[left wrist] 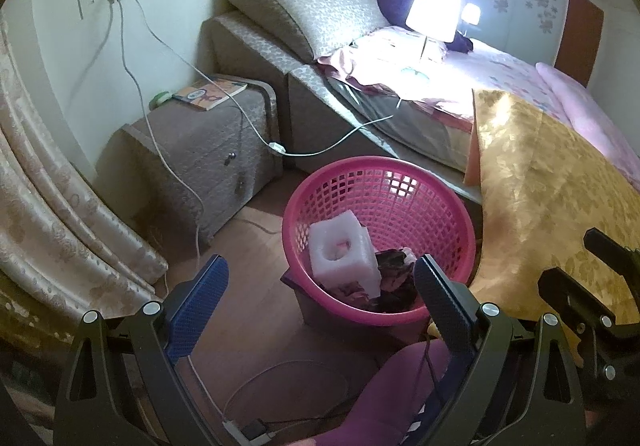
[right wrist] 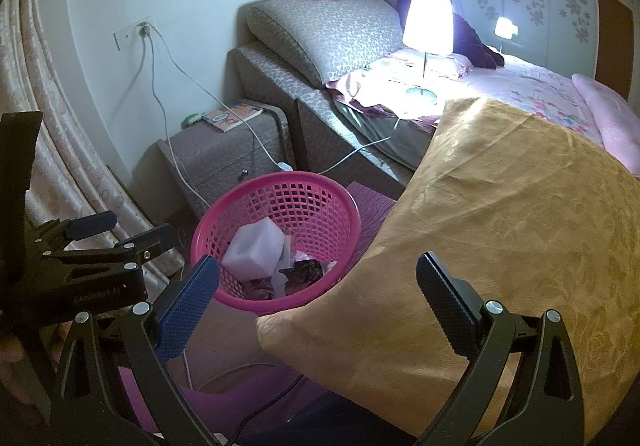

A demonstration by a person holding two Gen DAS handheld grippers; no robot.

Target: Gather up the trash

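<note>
A stool under the pink basket is seen only from the left wrist; a purple mat behind the basket is seen only from the right wrist; white foam block and dark crumpled trash are held in the basket, the block's holed face turned upward, its long axis unclear; the left gripper is spread wide, nothing gripped, basket just ahead between its jaws; the right gripper is likewise spread, gold bedspread between its jaws.
</note>
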